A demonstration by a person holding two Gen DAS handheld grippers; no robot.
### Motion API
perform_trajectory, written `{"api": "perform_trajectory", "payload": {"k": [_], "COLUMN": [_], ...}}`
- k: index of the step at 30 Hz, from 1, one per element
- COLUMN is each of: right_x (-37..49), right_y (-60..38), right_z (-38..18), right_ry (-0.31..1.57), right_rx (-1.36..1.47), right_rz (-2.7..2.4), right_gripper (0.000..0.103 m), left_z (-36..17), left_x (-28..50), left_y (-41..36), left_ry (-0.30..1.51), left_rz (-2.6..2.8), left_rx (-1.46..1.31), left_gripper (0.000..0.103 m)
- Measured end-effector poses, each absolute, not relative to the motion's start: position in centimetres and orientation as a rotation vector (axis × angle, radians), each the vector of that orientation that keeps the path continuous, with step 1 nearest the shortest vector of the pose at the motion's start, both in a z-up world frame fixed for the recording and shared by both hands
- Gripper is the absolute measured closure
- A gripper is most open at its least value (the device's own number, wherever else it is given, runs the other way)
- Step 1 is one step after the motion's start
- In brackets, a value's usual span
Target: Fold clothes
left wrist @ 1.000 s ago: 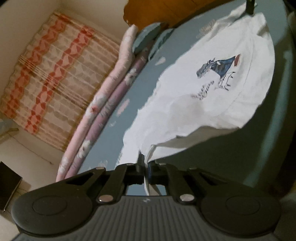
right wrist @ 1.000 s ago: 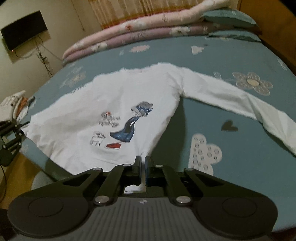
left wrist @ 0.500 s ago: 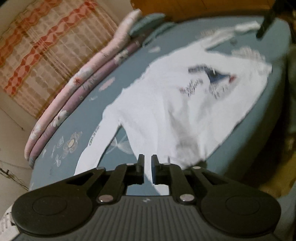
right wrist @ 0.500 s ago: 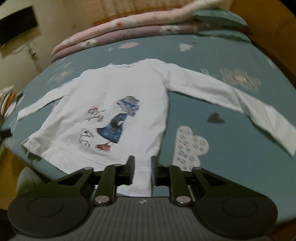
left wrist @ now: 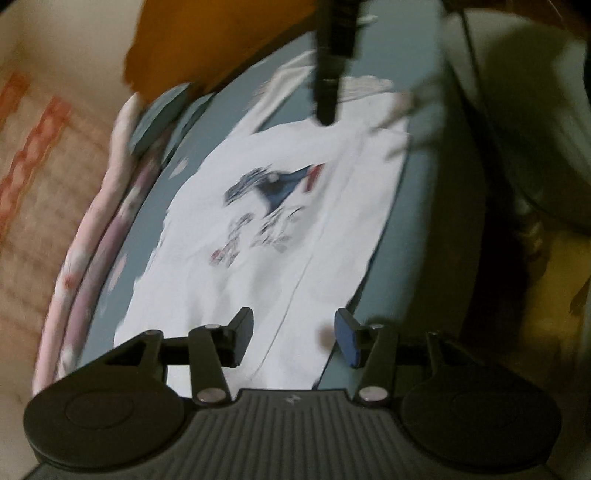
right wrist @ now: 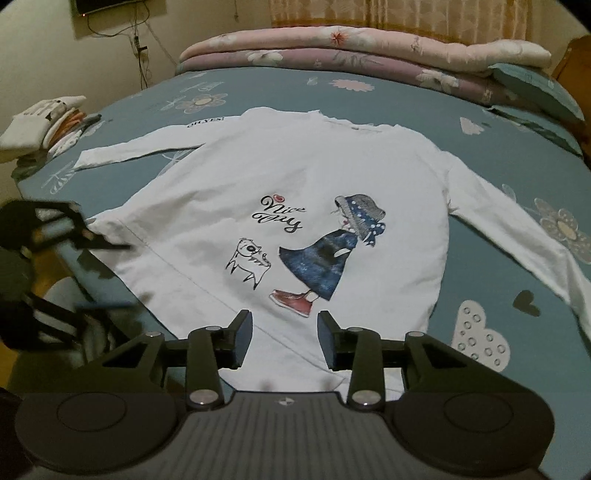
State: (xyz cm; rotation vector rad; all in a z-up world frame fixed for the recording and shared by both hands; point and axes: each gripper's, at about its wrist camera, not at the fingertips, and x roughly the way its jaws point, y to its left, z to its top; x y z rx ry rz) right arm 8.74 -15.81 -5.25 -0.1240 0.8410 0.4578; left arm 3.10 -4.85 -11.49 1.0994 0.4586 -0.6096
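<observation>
A white long-sleeved shirt [right wrist: 332, 177] with a print of a girl in a blue dress lies flat on the blue bed sheet [right wrist: 480, 332], sleeves spread out to both sides. My right gripper [right wrist: 284, 339] hovers over the near hem, its jaws opening, and the cloth lies below them untouched by the pads. My left gripper [left wrist: 293, 339] is over the hem's other corner, its jaws opening too, with nothing pinched. The blurred shirt [left wrist: 295, 229] fills the left wrist view. Each gripper shows in the other's view: the left gripper [right wrist: 125, 275] and the right gripper [left wrist: 328, 110].
A stack of folded clothes [right wrist: 44, 122] sits at the bed's far left corner. Rolled pink quilts [right wrist: 369, 51] and teal pillows [right wrist: 535, 92] line the far side. A wooden headboard [left wrist: 221, 40] and a curtain [right wrist: 388, 14] stand beyond. The bed's edge runs just under both grippers.
Both grippers were shut on the shirt's hem and have let go, their jaws now apart. The lifted shirt has settled flat on the bed, and both hands have sunk.
</observation>
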Motion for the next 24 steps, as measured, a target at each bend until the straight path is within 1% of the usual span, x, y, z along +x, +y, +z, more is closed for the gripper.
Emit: {"api": "perform_trajectory", "payload": {"k": [4,6,8,14,18,24], "right_x": [8.2,7.8,7.6,7.5,7.2,6.0], "right_y": [-16.5,-17.1,-17.5,-17.4,-15.9,-12.5], "right_z": [-5.3,-5.2,-5.2,-5.5,-6.0,-8.5], "right_ry": [0.841,0.835,0.833,0.832,0.825,0.839], "right_rx": [-0.12,-0.118,-0.116,-0.13,-0.195,-0.36], "right_rz": [0.437,0.426,0.418,0.431,0.485,0.645], "right_gripper": [0.056,0.053,0.053,0.053,0.053,0.053], "left_z": [-13.0,-13.3,-13.3,-10.6,-9.6,-8.2], "left_x": [3.4,3.4,4.0,7.0,8.3,8.1], "left_y": [-6.5,-7.2,-7.8,-8.1,-7.6,-6.6], "left_ry": [0.408,0.371,0.363,0.452,0.479,0.506], "left_rz": [-0.66,-0.665,-0.667,-0.671,-0.635,-0.631], "left_rx": [1.177,1.215,1.224,0.986,0.907,0.796], "left_gripper": [0.051,0.044,0.043,0.043,0.043,0.043]}}
